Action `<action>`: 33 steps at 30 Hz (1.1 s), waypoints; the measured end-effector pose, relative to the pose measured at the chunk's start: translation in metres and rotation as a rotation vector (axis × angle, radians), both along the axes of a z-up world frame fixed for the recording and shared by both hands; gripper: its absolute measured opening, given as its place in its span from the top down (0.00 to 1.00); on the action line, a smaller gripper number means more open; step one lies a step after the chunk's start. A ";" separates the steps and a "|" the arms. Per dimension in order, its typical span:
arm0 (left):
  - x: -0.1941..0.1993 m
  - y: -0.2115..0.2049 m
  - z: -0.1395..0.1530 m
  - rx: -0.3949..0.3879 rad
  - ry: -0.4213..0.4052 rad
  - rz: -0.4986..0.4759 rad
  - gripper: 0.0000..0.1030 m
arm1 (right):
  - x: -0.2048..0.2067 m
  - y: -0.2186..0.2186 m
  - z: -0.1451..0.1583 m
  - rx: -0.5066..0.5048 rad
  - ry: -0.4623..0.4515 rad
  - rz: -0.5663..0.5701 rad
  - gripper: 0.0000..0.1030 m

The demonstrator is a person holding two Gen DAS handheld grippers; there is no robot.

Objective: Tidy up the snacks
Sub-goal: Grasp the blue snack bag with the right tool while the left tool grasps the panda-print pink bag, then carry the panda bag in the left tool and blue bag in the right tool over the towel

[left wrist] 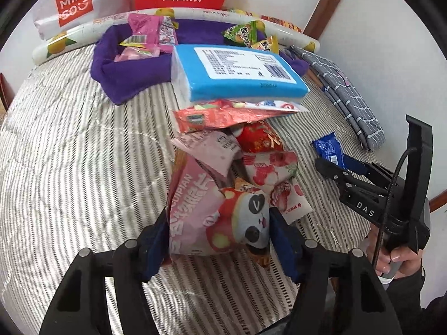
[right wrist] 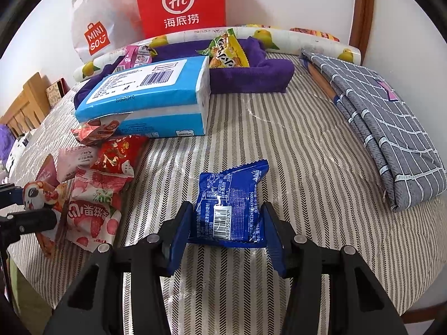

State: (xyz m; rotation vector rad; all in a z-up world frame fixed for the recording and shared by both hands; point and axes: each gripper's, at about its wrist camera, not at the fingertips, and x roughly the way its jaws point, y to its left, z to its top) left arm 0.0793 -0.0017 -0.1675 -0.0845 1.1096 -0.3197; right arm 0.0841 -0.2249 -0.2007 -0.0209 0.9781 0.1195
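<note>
left gripper [left wrist: 218,240] pinches a pink panda-print snack bag [left wrist: 212,217]; right gripper [right wrist: 227,229] clamps a blue foil snack packet [right wrist: 229,203], pile at nine o'clock.

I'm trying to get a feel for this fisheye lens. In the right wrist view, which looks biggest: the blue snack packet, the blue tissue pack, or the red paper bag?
1. Blue tissue pack
2. Red paper bag, partly cut off, so unsure
3. Blue snack packet, enlarged by nearness to the camera
</note>
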 end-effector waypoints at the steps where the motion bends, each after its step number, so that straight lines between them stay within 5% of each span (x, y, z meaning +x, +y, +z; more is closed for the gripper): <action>1: -0.001 0.003 0.002 -0.006 -0.004 0.008 0.38 | 0.000 0.000 0.001 0.003 0.001 0.002 0.52; 33: -0.014 0.007 0.124 -0.006 -0.194 0.079 0.38 | -0.013 0.040 0.127 0.034 -0.133 0.083 0.52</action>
